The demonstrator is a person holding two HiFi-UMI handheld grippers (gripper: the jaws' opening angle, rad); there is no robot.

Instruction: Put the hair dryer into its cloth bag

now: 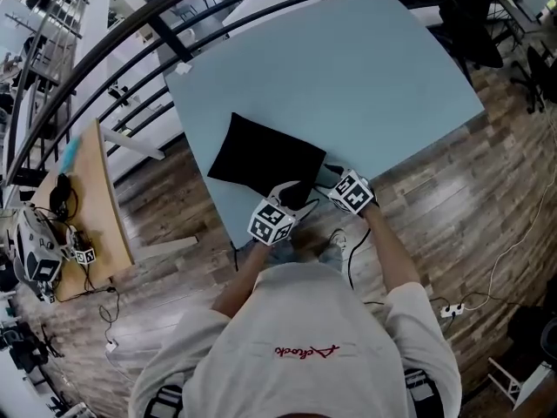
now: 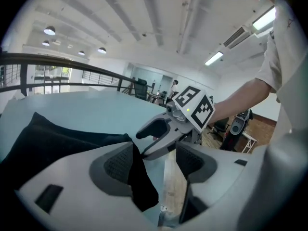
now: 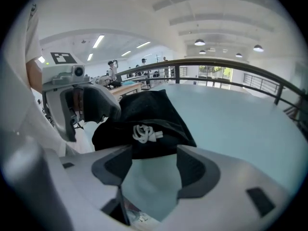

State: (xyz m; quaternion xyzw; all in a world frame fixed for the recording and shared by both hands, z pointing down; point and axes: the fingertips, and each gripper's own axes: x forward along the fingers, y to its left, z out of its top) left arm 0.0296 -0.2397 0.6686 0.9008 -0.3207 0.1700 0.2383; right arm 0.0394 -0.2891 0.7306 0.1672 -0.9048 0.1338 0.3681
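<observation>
Grey-padded jaws of the left gripper (image 2: 154, 163) are held wide apart, with a corner of the black cloth drawstring bag (image 1: 265, 157) draped against one pad but not clamped. The right gripper (image 3: 151, 166) is likewise spread, with only pale blue tabletop (image 1: 365, 77) seen between its pads and the bag's knotted white cord (image 3: 147, 133) just beyond. The bag is laid near the table's near edge.

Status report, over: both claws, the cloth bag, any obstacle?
Left claw open, cloth bag edge between jaws. Right claw open, empty. Bag lies on table, hair dryer unseen. No obstacle.
</observation>
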